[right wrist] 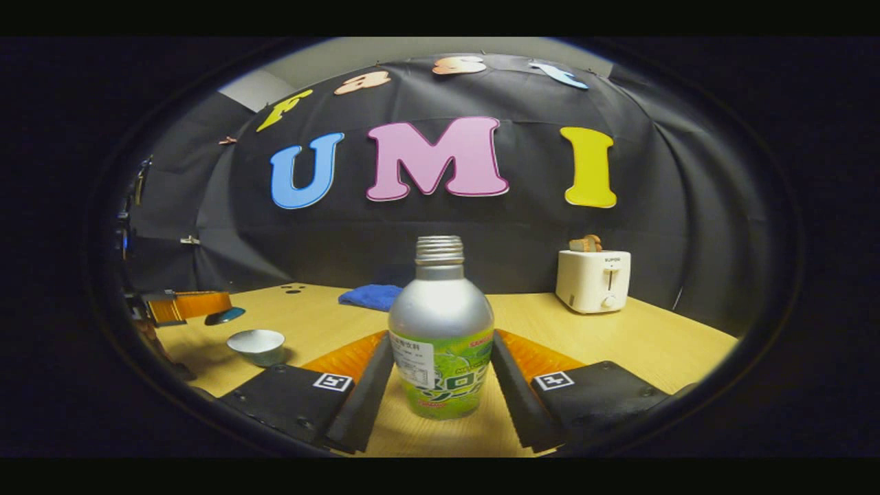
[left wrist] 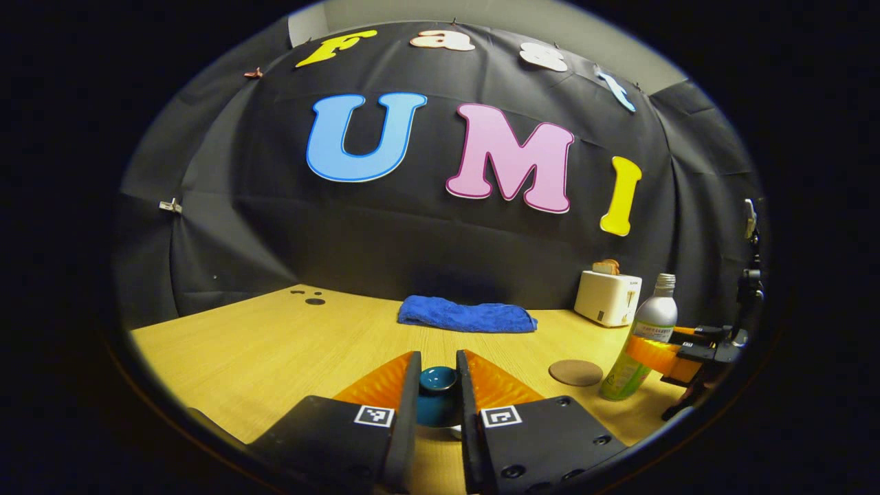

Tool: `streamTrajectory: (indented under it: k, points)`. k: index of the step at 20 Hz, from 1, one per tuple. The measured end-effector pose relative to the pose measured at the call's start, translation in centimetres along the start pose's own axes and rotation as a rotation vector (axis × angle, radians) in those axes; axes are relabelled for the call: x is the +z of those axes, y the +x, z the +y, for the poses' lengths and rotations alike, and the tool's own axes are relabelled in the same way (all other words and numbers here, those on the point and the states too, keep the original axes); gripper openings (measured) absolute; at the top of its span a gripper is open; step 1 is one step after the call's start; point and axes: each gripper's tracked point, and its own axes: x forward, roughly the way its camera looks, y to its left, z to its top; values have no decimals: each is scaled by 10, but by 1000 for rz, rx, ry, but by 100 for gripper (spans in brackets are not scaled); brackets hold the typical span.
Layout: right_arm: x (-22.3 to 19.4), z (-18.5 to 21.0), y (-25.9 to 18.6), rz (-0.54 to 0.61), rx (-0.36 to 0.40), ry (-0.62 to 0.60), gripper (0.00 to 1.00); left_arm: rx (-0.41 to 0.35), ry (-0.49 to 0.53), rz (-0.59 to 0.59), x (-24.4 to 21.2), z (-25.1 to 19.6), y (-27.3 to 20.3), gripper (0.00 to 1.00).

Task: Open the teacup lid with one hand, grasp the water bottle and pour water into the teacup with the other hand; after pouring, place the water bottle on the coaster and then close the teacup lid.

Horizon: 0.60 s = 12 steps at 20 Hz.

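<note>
The lid is already off the teacup, which stands open on the counter, so the step in hand is taking up the water bottle to pour. The left gripper holds the teal lid clamped between its fingers; in the right gripper view it hangs lifted just beside and above the cup. The right gripper is level and low over the counter, its fingers set around the lower body of the bottle, close on both sides, though I cannot tell whether they already press on it. The bottle stands upright with no cap, near the round coaster. Next, I judge, the right fingers must grip firmly, lift, carry the bottle across to the cup and tilt slowly. A blue towel and a toaster sit farther back.
</note>
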Motion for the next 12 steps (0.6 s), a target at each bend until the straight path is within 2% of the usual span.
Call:
streamTrajectory:
  k: [1,3,6,9,12]
  points:
    - [-1,6,-1,1,21,-4,80,15,24,-9,6,7,-3,32]
    - [2,7,-1,-8,-4,-100,78,37,53,-22,15,16,-11,32]
    - [20,15,-1,-25,-43,-339,78,27,20,-38,25,26,-20,31]
    - [48,26,3,-78,-96,-645,78,22,-36,-55,35,46,-31,31]
    - [51,45,10,-66,-74,-852,78,28,-70,-47,32,67,-37,31]
